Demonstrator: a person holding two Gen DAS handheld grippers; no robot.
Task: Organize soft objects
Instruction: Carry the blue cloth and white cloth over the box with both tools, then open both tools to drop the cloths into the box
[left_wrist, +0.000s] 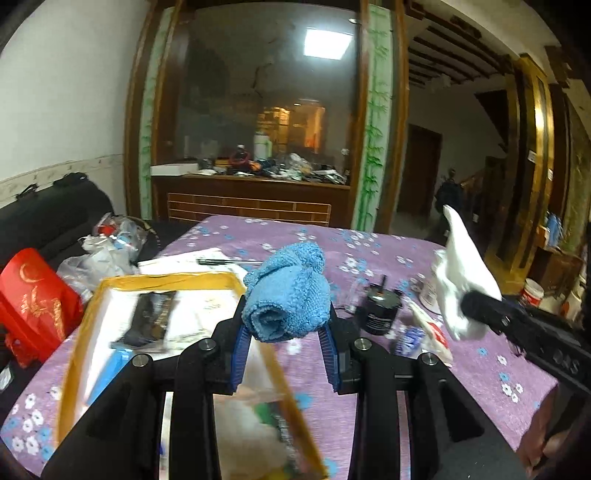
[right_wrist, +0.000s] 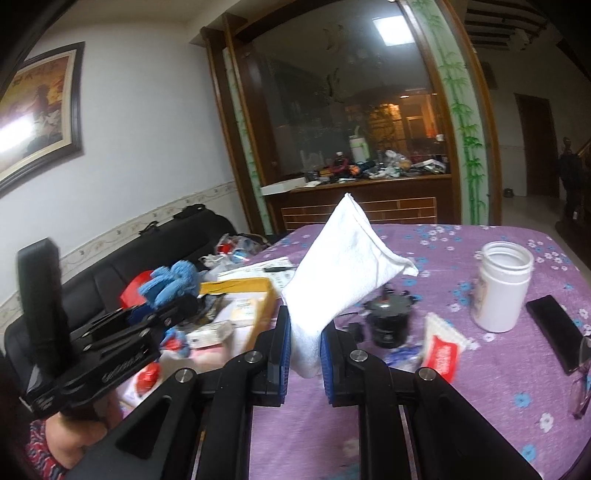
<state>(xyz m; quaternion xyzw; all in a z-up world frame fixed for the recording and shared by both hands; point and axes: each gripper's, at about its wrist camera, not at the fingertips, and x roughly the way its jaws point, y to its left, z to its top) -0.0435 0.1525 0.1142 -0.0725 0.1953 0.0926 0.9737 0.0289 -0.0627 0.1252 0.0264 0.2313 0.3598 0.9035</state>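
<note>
Bench (right_wrist: 480, 387) with purple flower cloth. Yellow-rimmed box (left_wrist: 166, 282) on left side. Left tongs (left_wrist: 284, 347) pinch rolled blue towel (left_wrist: 288, 291), up over box edge. Right tongs (right_wrist: 306, 354) pinch white cloth (right_wrist: 340, 273), up over bench. White jar (right_wrist: 502, 286) stands near.

A bright blue terry-cloth towel (left_wrist: 291, 295), rolled into a loose, thick bundle with its coiled end facing the left wrist camera, sits raised above the purple floral tablecloth, pinched at its lower sides between two blue-padded fingers; from the right wrist camera it shows as a rumpled blue clump (right_wrist: 171, 282) off to the left. A white, finely textured cloth (right_wrist: 340, 266) with a stitched hem stands nearly upright, its narrow lower part squeezed between blue pads while the wider top fans out into two stiff corners. From the left wrist view the same white cloth (left_wrist: 461, 280) hangs crumpled in the air at the right.
</note>
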